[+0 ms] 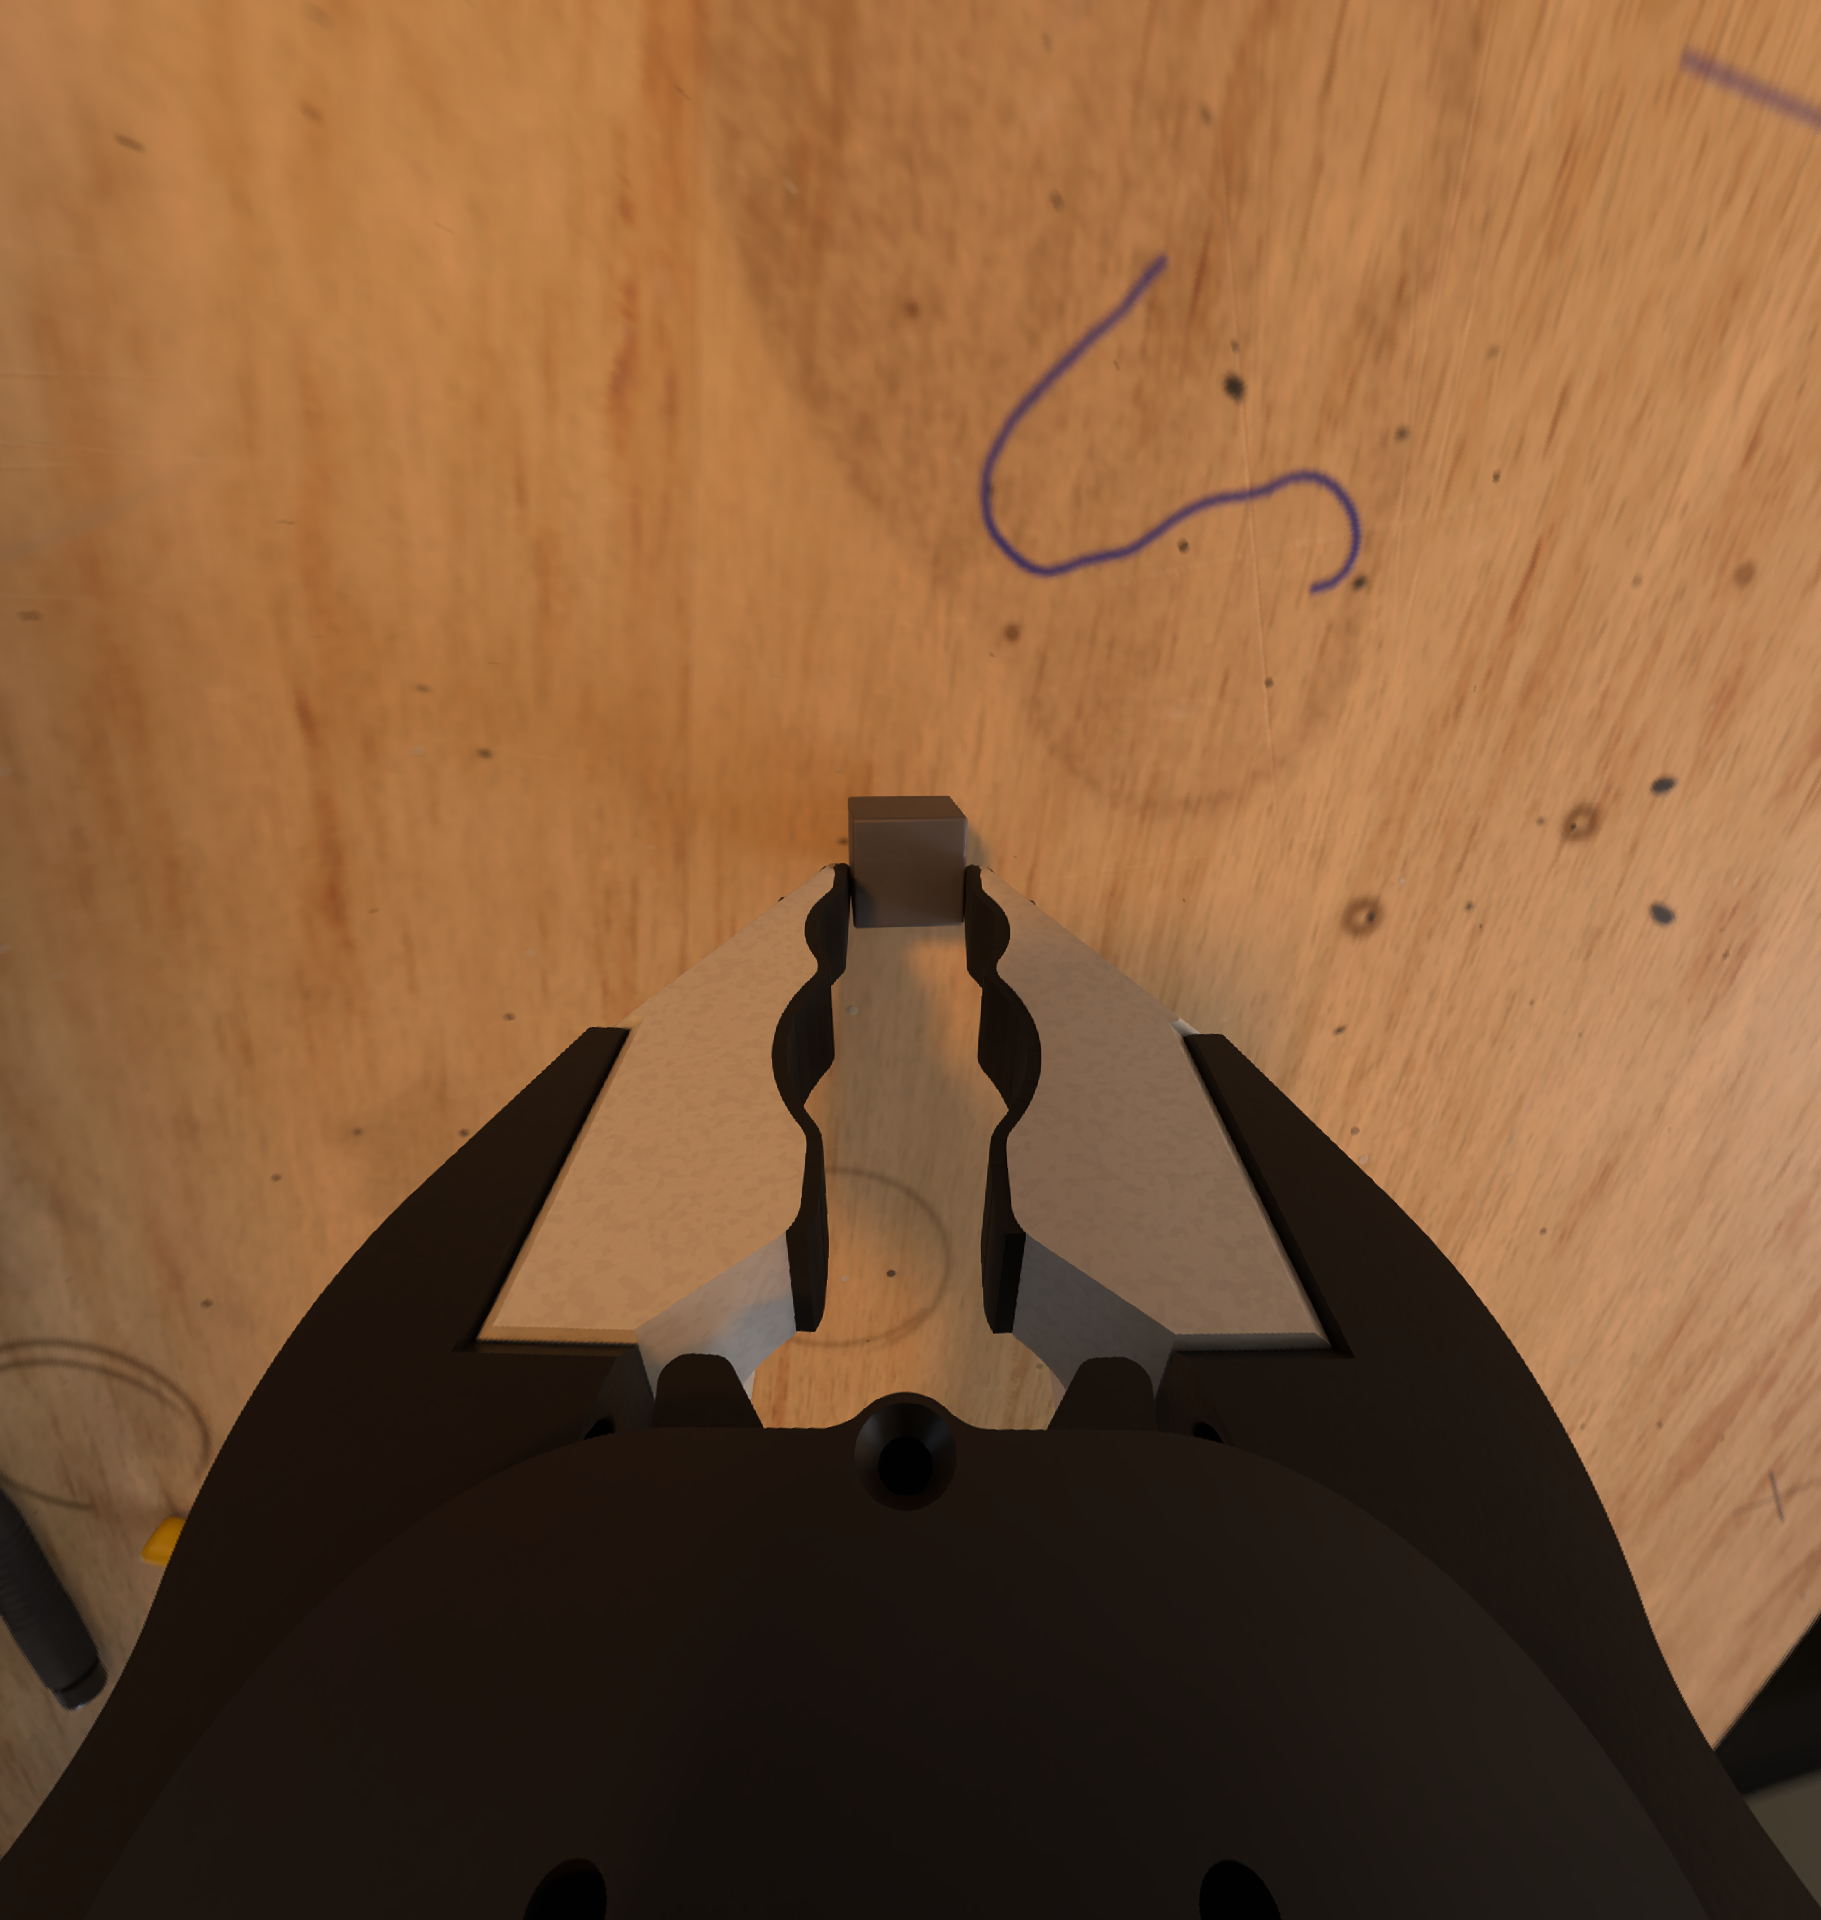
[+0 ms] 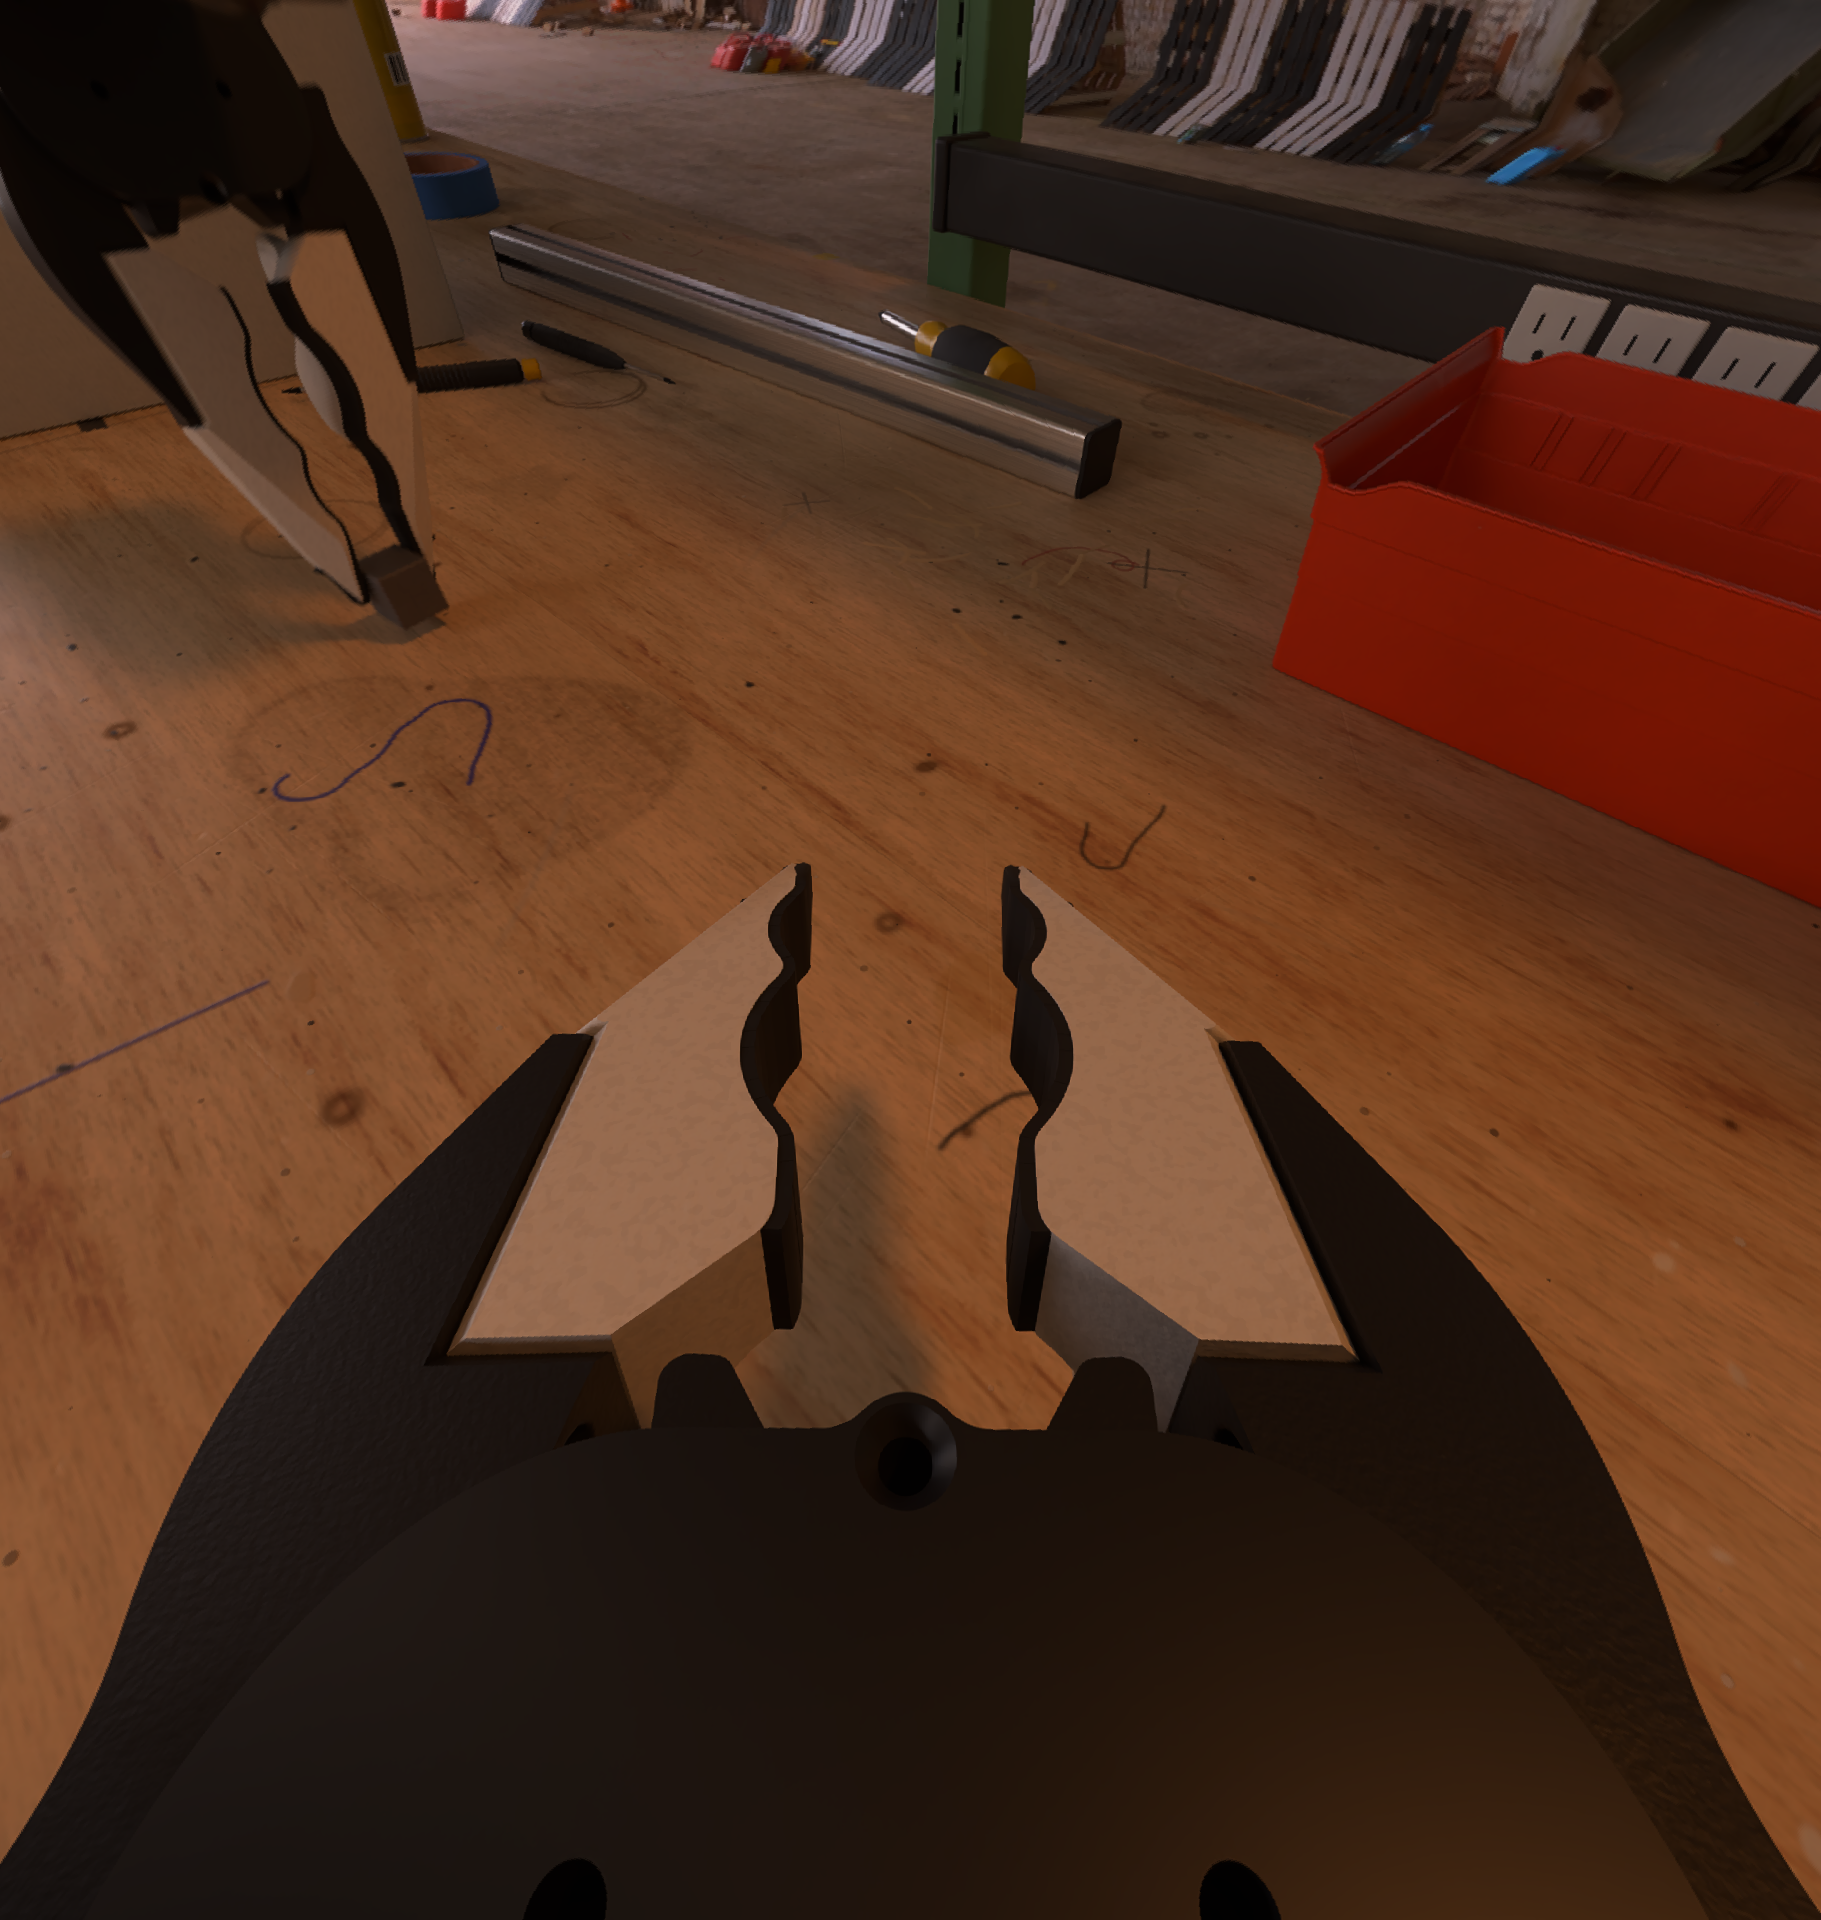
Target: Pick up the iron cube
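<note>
The iron cube is a small dark grey block on the plywood table. My left gripper is shut on it, one fingertip on each side face. In the right wrist view the left gripper points steeply down at the far left with the cube at its tips, at or just above the tabletop; I cannot tell which. My right gripper is open and empty, low over the table, well to the right of the cube.
A red bin stands at the right. A metal bar, two screwdrivers and a blue tape roll lie at the back. A green post rises behind. A black tool handle lies near the left gripper.
</note>
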Robot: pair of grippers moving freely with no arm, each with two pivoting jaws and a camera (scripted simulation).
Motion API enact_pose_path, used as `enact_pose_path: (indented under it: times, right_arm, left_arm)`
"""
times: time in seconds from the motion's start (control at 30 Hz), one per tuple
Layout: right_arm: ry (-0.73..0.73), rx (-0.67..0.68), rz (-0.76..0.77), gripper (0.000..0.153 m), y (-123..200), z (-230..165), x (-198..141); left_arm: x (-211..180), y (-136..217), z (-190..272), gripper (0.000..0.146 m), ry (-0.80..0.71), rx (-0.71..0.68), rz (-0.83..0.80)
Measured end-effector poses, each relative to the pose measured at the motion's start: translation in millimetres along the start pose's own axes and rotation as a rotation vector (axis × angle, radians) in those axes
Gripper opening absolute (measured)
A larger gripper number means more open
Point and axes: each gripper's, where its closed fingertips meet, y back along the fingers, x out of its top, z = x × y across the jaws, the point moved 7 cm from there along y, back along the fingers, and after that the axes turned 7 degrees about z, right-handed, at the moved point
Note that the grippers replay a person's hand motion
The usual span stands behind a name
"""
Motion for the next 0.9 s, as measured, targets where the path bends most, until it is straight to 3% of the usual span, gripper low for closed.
enact_pose_path:
  times: [0.2,0.33,0.47,0.67,0.9]
  right_arm:
    - [0.005,-0.002,0.001,0.036,0,0,0]
    - [0.005,0.0,0.025,0.036,3,1,5]
    - [-0.005,0.013,0.056,0.037,8,1,13]
    - [-0.086,0.134,0.16,0.04,28,-2,38]
    - [-0.234,0.356,0.296,0.039,57,-3,66]
  left_arm:
    - [4,54,-14,0.022,0.098,0.181,0.231]
    - [13,123,-11,0.022,0.199,0.337,0.59]
    - [43,165,23,0.022,0.104,0.37,0.859]
    - [134,135,77,0.022,-0.141,0.283,0.833]
    - [207,85,99,0.022,-0.262,0.145,0.815]
